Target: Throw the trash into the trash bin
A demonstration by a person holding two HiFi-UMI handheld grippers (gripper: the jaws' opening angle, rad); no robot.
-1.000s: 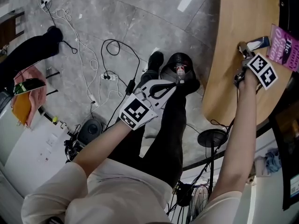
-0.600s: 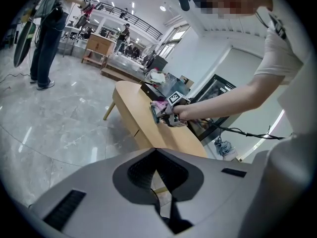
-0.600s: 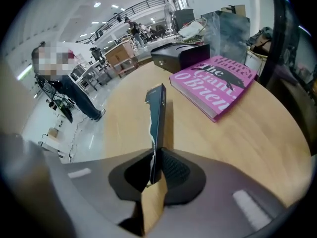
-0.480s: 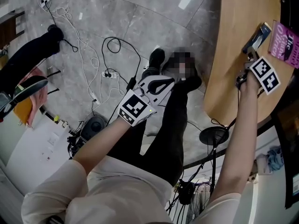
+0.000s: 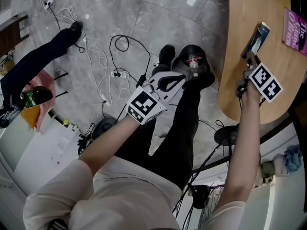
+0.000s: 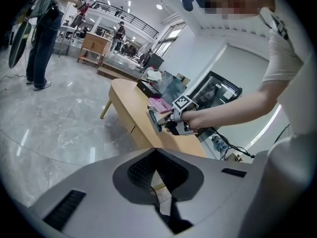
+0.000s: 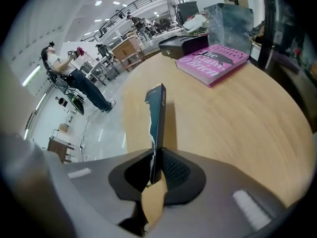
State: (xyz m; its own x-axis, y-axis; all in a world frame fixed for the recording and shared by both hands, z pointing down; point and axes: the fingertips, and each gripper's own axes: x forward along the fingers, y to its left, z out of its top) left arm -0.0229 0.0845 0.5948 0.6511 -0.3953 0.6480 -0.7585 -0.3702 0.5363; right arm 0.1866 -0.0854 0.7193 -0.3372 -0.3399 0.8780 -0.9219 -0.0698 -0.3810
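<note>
Right gripper (image 7: pixel 154 176) clamped on a torn dark packet (image 7: pixel 157 120) — packet stands on edge over the wooden table (image 7: pixel 233 118), near its edge, pink book (image 7: pixel 213 61) further in. Left gripper (image 6: pixel 156 151) jaws together, nothing between — out over the floor (image 6: pixel 54 128).

Table (image 5: pixel 240 32): pale wood, looked smooth and matt.
Floor (image 5: pixel 144 18): grey stone, was polished and glossy.
Packet (image 7: pixel 157 123): dark, thin, looked glossy.
Book (image 7: pixel 213 61): pink paper cover, appeared smooth.

Table (image 5: pixel 240 42) bare near edge, book (image 5: pixel 295 30) at far side; bin (image 5: pixel 184 56) mouth clear above, cables (image 5: pixel 100 75) on floor (image 5: pixel 144 13) left of it, leg (image 5: pixel 182 123) alongside
</note>
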